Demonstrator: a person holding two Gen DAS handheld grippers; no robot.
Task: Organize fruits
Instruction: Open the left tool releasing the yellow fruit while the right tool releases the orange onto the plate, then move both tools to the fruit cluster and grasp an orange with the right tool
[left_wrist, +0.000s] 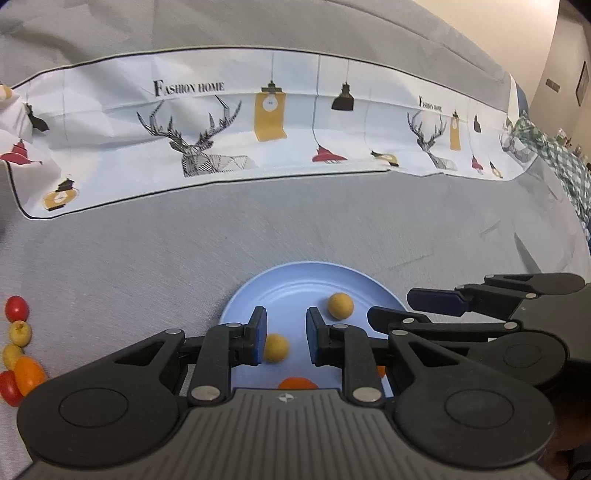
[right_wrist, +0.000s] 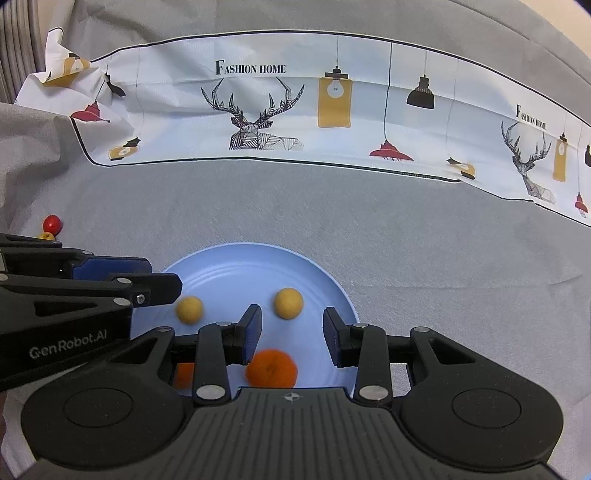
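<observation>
- Both black two-finger grippers, left (left_wrist: 284, 338) and right (right_wrist: 291, 330), were held released over the round pale-blue plate (left_wrist: 295, 275), apparently just emptied.
- Grey cloth-covered tabletop (left_wrist: 147, 243) was left open beyond the plate's rim.
- Two orange tomatoes, one (right_wrist: 271, 369) blurred, and two yellow round fruits (right_wrist: 289, 303) were gathered on the plate.
- Small loose fruits (left_wrist: 16, 308) were seen well apart at the left edge, judged next.

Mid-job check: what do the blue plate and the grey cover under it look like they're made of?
Plate: looks like smooth plastic or melamine with a soft satin sheen; faint concentric rings catch the light, and the rim is thin. Glazed ceramic can't be ruled out.
Grey cover: woven fabric, matte, with a fine speckled weave and soft creases and folds.
</observation>
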